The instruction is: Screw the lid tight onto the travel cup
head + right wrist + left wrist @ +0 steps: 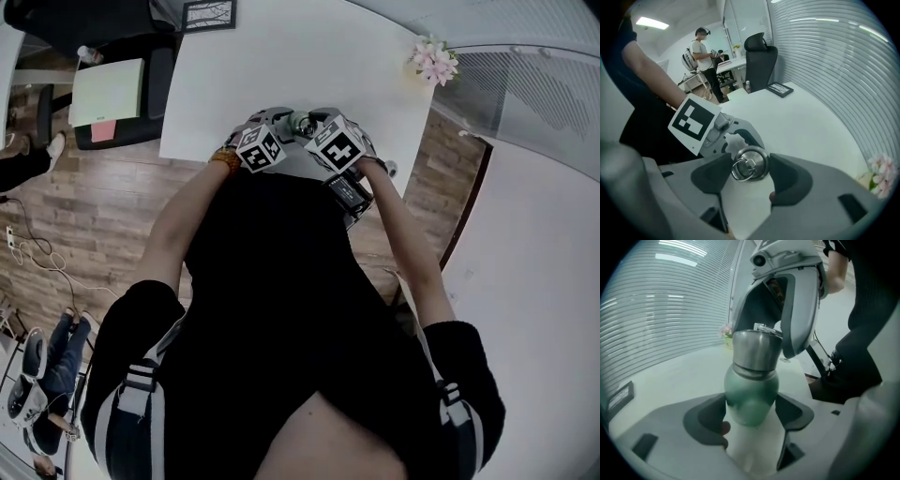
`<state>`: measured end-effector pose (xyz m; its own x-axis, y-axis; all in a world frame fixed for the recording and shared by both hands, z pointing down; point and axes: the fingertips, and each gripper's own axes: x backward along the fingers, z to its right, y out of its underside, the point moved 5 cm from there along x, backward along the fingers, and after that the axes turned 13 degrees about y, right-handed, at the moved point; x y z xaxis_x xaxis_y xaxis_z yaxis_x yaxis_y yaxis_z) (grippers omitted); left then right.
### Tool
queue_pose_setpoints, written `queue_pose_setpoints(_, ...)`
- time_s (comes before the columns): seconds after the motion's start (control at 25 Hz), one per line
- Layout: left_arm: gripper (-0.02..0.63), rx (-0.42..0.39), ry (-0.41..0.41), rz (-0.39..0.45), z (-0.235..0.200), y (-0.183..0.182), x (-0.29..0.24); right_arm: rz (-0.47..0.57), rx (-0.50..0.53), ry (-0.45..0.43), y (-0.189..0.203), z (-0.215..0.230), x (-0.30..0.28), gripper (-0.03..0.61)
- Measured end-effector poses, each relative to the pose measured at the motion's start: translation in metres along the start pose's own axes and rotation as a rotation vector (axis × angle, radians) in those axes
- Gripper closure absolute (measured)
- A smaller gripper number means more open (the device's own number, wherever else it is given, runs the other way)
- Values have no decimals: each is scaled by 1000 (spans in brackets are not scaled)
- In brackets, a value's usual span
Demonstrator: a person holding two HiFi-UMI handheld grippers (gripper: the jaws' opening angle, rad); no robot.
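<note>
The left gripper (751,405) clamped the green body of the travel cup (751,389), which stood upright on the white table (801,122). The right gripper (750,165) pointed steeply down from above, its jaws apart on either side of the steel lid (757,350) and apparently not yet pressing. The lid hid the cup's contents.

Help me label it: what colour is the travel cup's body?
Green; travel cup shows best in the left gripper view.
</note>
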<state>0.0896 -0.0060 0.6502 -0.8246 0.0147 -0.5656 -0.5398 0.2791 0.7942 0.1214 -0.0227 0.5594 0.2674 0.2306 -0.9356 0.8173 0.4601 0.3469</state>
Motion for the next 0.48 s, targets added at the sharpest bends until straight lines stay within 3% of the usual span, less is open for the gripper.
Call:
queue_pose_setpoints(0.28,279,-51,70,-64,-2,0,0,-55,406,-75,-3,-7,-1,320)
queue_pose_setpoints(0.48,281,-121,166,-129,-6,-1,-1,-109,863,-56,-2,-17,-3,321)
